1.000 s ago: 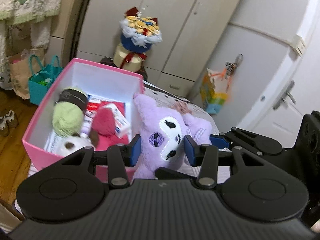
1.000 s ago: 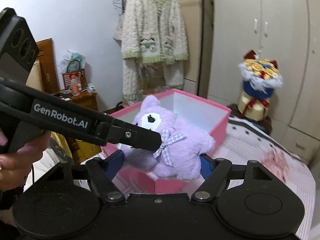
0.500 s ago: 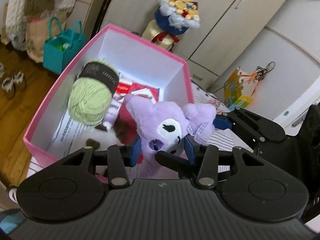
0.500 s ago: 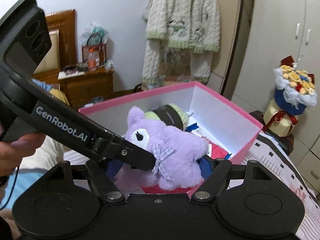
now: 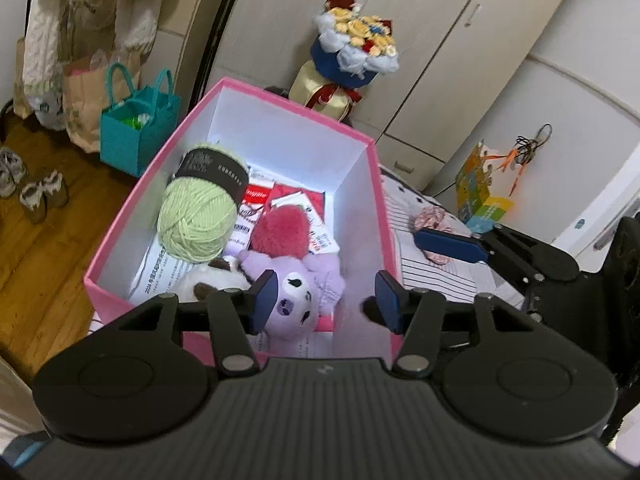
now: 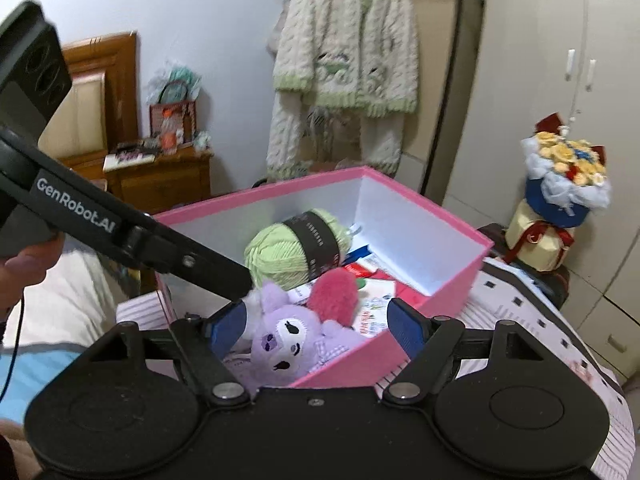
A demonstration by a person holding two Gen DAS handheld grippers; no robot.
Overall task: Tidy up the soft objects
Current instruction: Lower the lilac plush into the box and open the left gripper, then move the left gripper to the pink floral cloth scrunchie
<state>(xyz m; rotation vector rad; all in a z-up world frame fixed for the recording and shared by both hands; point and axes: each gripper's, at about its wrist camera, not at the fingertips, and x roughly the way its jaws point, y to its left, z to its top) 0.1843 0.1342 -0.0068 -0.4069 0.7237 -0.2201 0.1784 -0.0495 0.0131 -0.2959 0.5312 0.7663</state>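
The left gripper (image 5: 326, 300) hung over the near end of the pink box (image 5: 236, 92), its jaws opening, the blue pads clear of the purple plush toy (image 5: 298, 294), which lay below and between them, nearer the left-hand pad; grip released. The right gripper (image 6: 316, 326) stood wide and held nothing, straddling the near corner of the pink box (image 6: 448, 216), with the purple plush toy (image 6: 288, 338) seen between its pads but not pressed by them. In the right wrist view the left gripper's finger (image 6: 192, 260) reached down to just above the toy's ear; contact could not be told. A hand (image 6: 28, 264) gripped that tool's handle at the left edge. The toy rested inside the box at its near end, face up, beside a white and brown plush (image 5: 212, 284) only partly visible. Just behind it lay a red fuzzy plush (image 5: 282, 232), touching it. Farther back sat a ball of pale green yarn (image 5: 198, 220) with a black paper band, against the box's left wall. Printed papers and red packets (image 5: 280, 196) covered the box floor beneath. The box stood on a striped sheet (image 5: 436, 276), where a small pink scrunchie (image 5: 432, 218) lay to the right, outside the box. Beyond the box stood a bouquet (image 5: 354, 46) against the wardrobe doors and a teal bag (image 5: 138, 128) on the wooden floor.
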